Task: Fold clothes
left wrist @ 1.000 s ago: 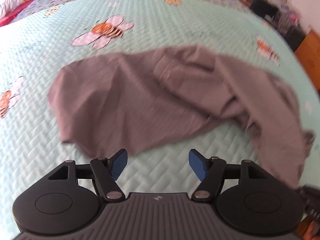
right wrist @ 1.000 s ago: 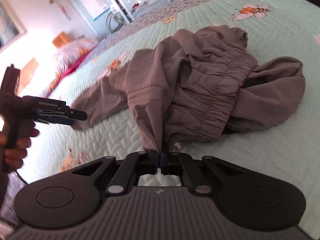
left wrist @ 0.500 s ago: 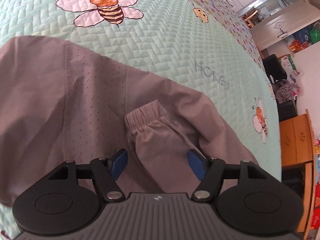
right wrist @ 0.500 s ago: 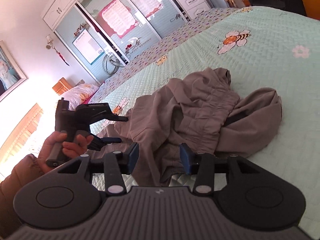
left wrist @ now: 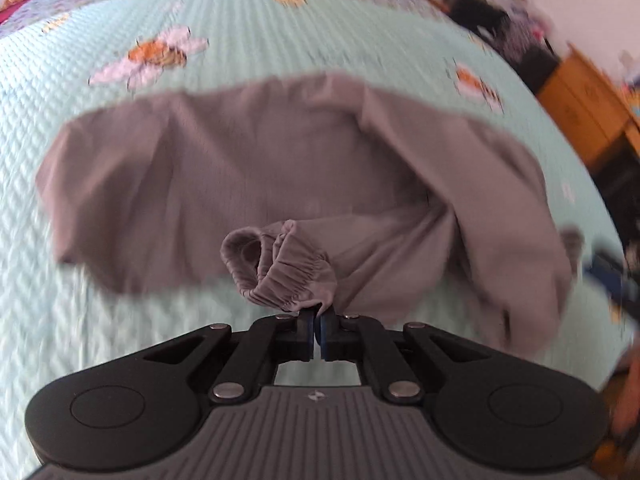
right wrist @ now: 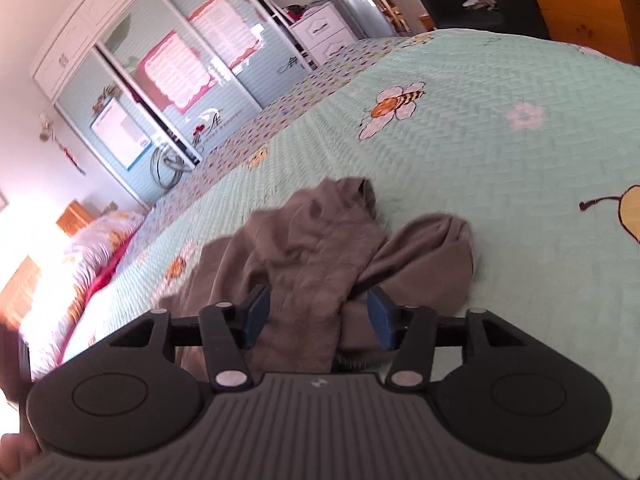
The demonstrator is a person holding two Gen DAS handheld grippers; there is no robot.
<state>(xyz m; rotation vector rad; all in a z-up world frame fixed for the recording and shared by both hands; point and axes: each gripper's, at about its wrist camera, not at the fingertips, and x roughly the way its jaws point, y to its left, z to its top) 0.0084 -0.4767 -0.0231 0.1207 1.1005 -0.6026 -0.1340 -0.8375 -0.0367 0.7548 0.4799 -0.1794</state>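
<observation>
Grey trousers [left wrist: 260,168] lie crumpled on a mint green quilted bedspread [left wrist: 248,32]. My left gripper [left wrist: 317,320] is shut on an elastic cuff [left wrist: 288,276] of one trouser leg, lifted off the bed. In the right wrist view the same trousers [right wrist: 320,248] lie bunched just ahead. My right gripper [right wrist: 318,314] is open, its blue pads on either side of a fold of the grey cloth without pinching it.
The bedspread has bee [right wrist: 394,110] and flower prints. A wardrobe with sliding doors [right wrist: 168,80] stands beyond the bed. Pillows [right wrist: 92,240] lie at the far left. A wooden cabinet [left wrist: 588,96] and dark furniture stand beside the bed on the right.
My left gripper closed on the trouser cuff and pulled it up and back. My right gripper let go of the cloth a second ago and stays open, now lower over the pile.
</observation>
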